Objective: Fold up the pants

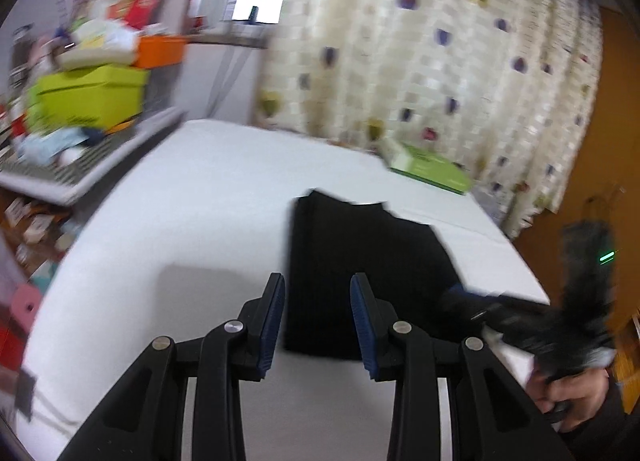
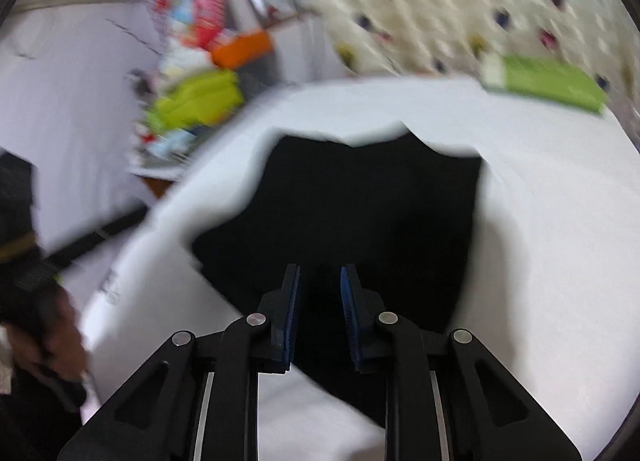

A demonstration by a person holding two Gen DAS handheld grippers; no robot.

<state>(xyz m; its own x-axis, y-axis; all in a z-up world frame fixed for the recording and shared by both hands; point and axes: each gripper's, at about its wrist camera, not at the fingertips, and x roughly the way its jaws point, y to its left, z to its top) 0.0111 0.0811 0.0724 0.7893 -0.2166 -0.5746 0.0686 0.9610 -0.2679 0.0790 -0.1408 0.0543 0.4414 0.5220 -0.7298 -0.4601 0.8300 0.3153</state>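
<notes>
You are holding both tools spread and empty above the black pants [image 1: 360, 273], which are lying folded on the white desk [image 1: 208, 197]. Your left tool [image 1: 318, 321] is hovering at their near edge; your right tool [image 2: 320, 313] is hanging over them.

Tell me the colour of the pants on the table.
Black pants, seen sharpest in the left wrist view.

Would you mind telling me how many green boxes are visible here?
2. A flat green cardboard box lies at the white bed's far edge by the curtain; a lime-green storage box sits on the cluttered shelf left. Others may be hidden among clutter.
</notes>
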